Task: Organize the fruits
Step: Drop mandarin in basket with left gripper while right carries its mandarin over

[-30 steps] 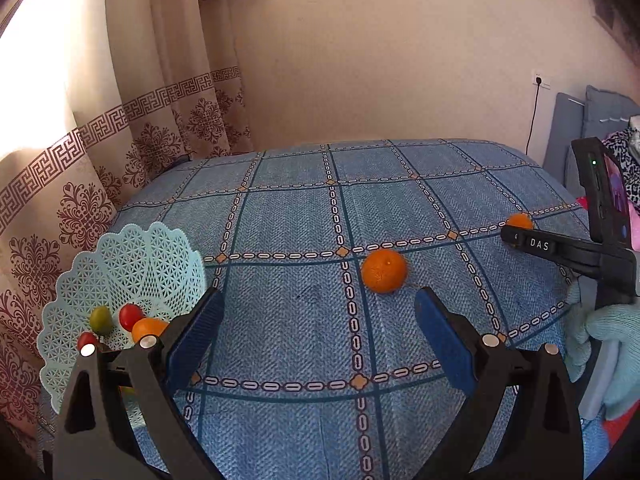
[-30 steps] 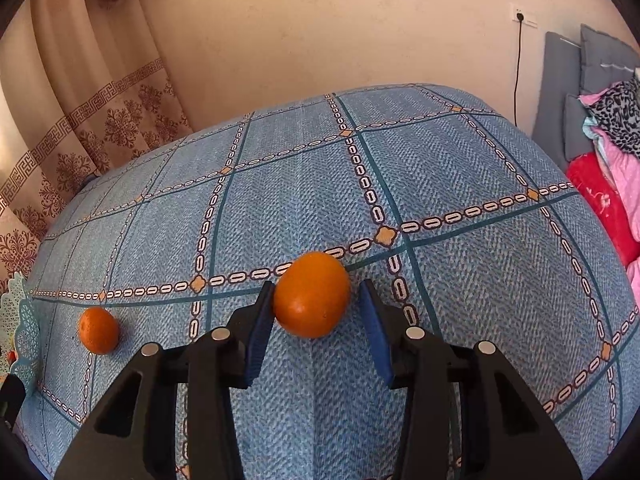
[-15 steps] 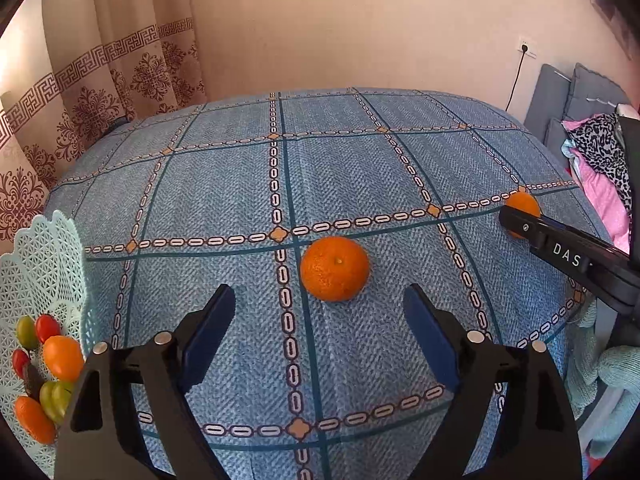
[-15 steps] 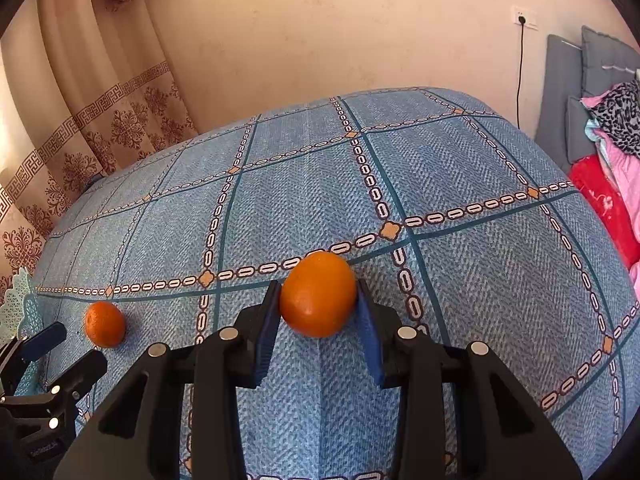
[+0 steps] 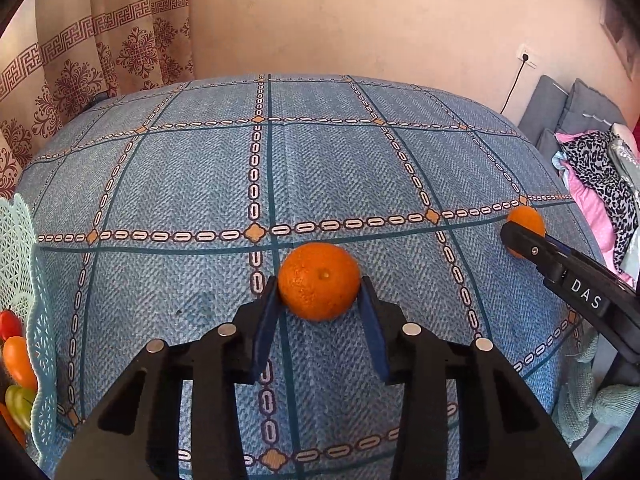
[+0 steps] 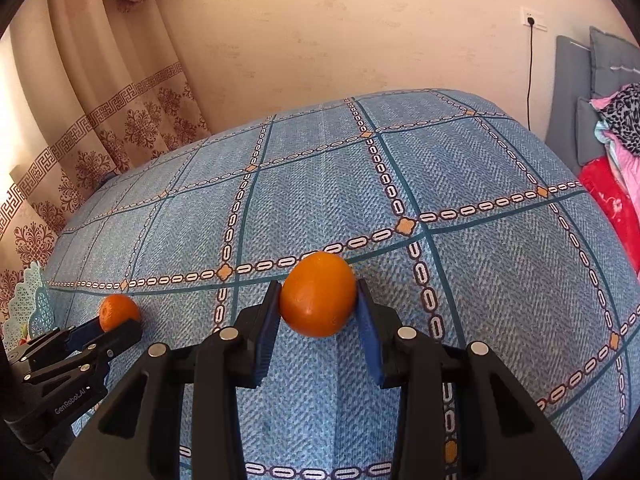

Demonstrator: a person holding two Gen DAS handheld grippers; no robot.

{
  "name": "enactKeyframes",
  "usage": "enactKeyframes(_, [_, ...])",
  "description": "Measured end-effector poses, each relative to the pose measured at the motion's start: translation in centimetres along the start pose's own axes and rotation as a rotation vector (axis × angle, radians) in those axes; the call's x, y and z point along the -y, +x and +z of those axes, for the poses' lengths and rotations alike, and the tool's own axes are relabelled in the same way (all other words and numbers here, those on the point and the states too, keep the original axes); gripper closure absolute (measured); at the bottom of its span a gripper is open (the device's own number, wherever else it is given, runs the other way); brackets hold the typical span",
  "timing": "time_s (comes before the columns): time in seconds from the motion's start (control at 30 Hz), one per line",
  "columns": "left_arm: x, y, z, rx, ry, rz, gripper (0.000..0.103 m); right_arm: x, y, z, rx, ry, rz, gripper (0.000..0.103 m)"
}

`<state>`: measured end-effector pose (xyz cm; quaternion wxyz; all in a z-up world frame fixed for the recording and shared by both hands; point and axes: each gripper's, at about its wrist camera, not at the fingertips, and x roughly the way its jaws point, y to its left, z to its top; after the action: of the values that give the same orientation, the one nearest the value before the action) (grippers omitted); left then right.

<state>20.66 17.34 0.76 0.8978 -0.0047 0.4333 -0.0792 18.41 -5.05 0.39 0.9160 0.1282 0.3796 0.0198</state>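
Two oranges on the table, each between the pads of a gripper. The dimpled orange sits on the blue patterned tablecloth, just near side of a chain-pattern stripe. Left gripper closed in on it: both blue pads press against its flanks, narrow gap, fruit filling it. Whether the fruit is lifted off the cloth or resting on it, cannot tell.

The smoother orange sits off to the right of the first, also near a chain stripe. Right gripper closed in on it the same way; left pad flat on the skin, right pad touching its far side. From the left wrist view this fruit shows only as an orange cap behind the black finger marked "DAS". From the right wrist view the other orange shows small at lower left, between the left gripper's tips.

The two fruits well apart, both toward the near half of the table.

At the left edge: pale green lattice basket, holding small red, orange and green-yellow tomatoes.

Beyond: patterned curtain at left, plain wall, wall socket with a black cord, a pile of clothes at right. A gloved hand at lower right of the left wrist view.
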Motion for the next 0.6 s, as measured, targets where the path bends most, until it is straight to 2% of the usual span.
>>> enactKeyframes(0.3, [0.5, -1.9, -1.1, 0.044, 0.019, 0.074, 0.063, -0.6, -1.2, -1.1, 0.003, -0.011, 0.052, 0.066])
enactKeyframes(0.6, [-0.4, -5.5, -0.4, 0.121, 0.002, 0.109, 0.063, -2.0, -2.6, -1.5, 0.019, -0.04, 0.097, 0.066])
